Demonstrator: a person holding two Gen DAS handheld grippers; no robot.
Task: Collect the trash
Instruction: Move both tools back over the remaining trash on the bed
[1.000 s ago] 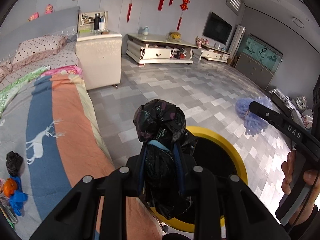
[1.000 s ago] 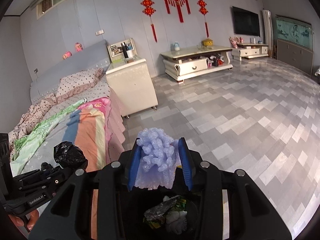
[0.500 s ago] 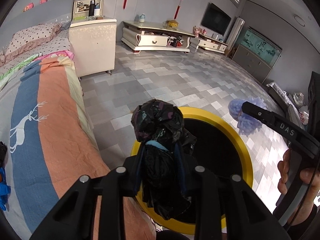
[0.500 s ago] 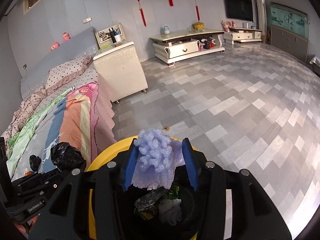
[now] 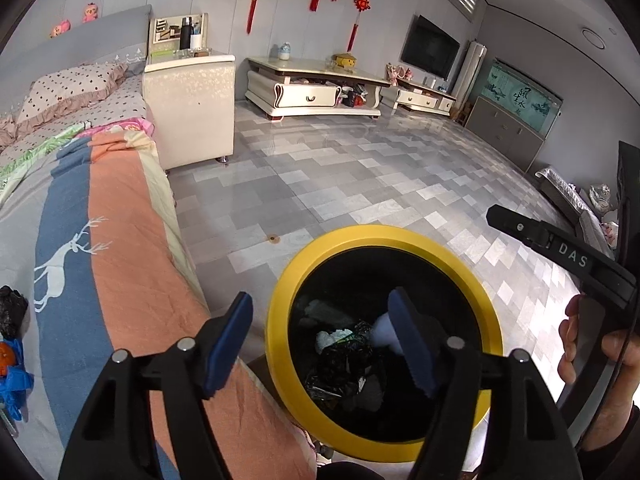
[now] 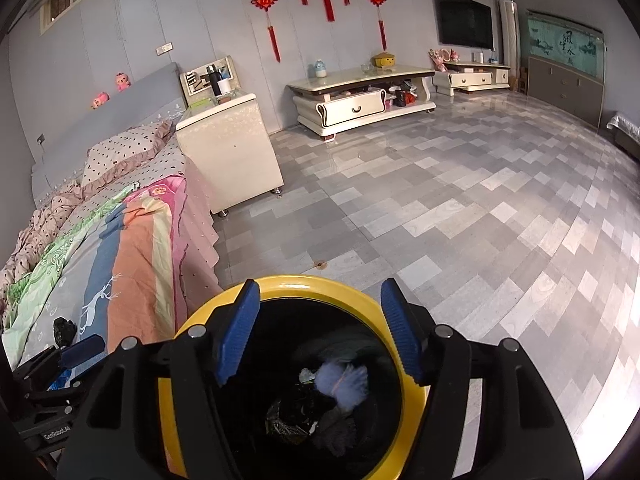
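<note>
The bin [image 5: 276, 320], yellow-rimmed and black inside, stands on the floor [image 5: 360, 184] tight against the bed's [image 5: 120, 240] edge. Inside lie a black bag [image 5: 344, 364] and a pale purple wad [image 6: 344, 380] among other scraps. The left gripper [image 5: 320, 340] hangs over the bin's bed-side rim, jaws wide after just opening, nothing between them. The right gripper [image 6: 316, 332] sits above the bin mouth, jaws likewise just spread and empty. Beyond the bin the tiled floor runs open to a white cabinet [image 5: 188, 112]. More scraps [image 5: 12, 312] lie on the bed.
</note>
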